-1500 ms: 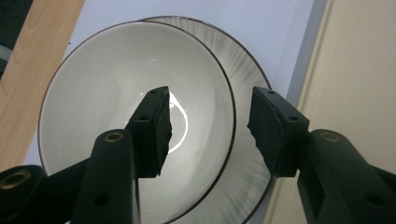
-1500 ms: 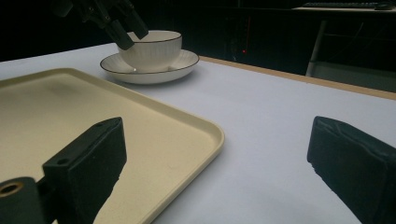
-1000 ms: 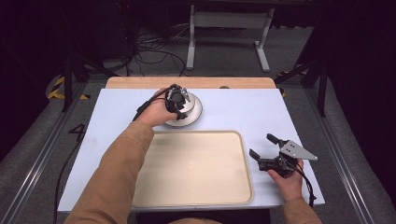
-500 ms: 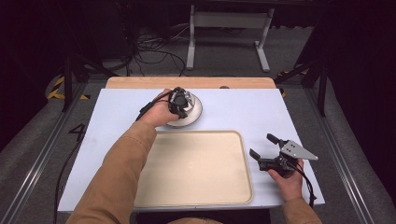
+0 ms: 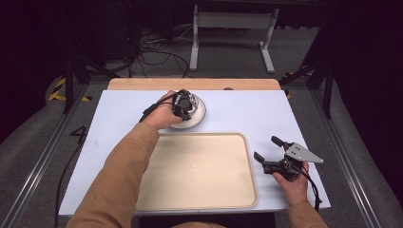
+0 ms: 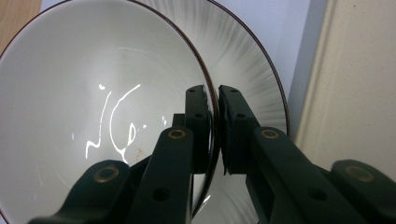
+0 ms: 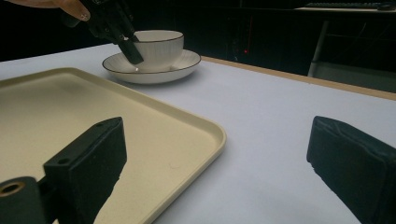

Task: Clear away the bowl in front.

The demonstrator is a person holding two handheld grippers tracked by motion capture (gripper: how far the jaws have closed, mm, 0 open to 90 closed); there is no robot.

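A white ribbed cup (image 5: 192, 105) with a dark rim stands on a matching saucer (image 5: 200, 118) at the back middle of the table. My left gripper (image 5: 183, 105) reaches down onto the cup's near-left side. In the left gripper view its jaws (image 6: 212, 93) are shut on the cup's rim, one pad inside the glossy bowl (image 6: 93, 93) and one outside. From the right gripper view the cup (image 7: 161, 44) sits upright on the saucer (image 7: 154, 70). My right gripper (image 5: 267, 148) rests open on the table right of the tray, nothing between its pads (image 7: 217, 140).
A large cream tray (image 5: 199, 175) lies bare at the table's front middle, its rim (image 7: 205, 126) just left of the right gripper. The pale blue table top (image 5: 247, 111) ends in a wooden strip at the back. Cables and a metal stand lie on the floor beyond.
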